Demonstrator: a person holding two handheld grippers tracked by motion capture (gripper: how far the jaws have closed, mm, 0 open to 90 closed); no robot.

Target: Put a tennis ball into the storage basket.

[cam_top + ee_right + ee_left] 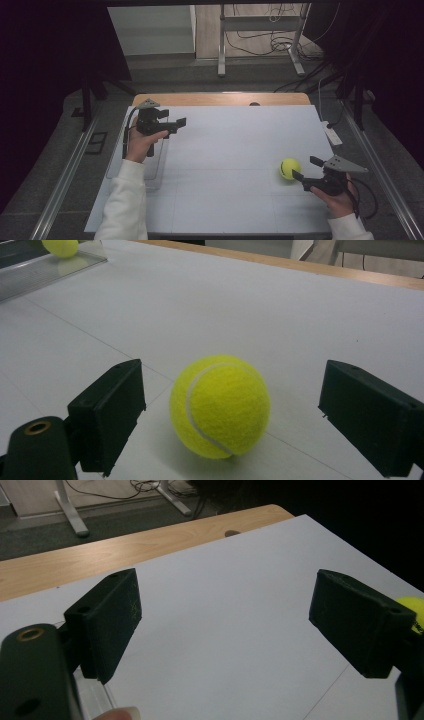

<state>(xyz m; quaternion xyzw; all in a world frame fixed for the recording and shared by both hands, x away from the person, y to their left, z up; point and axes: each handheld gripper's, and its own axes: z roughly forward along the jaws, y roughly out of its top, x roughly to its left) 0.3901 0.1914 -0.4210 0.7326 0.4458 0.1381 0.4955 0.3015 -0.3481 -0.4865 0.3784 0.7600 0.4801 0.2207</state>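
Observation:
A yellow tennis ball [290, 168] rests on the white table sheet at the right. My right gripper [306, 169] sits low just behind it, open. In the right gripper view the ball [220, 406] lies between the two black jaws of that gripper [232, 377] with a gap on each side. My left gripper [172, 119] is held above the table's left part, open, with nothing between the jaws [225, 605]. A second tennis ball [60, 246] lies in a clear tray [50, 270] far across the table.
The clear tray [156, 172] lies at the table's left edge under my left forearm. A wooden strip [220, 98] runs along the far edge of the table. A white tag [331, 134] hangs off the right side. Metal frame legs and cables stand on the floor beyond.

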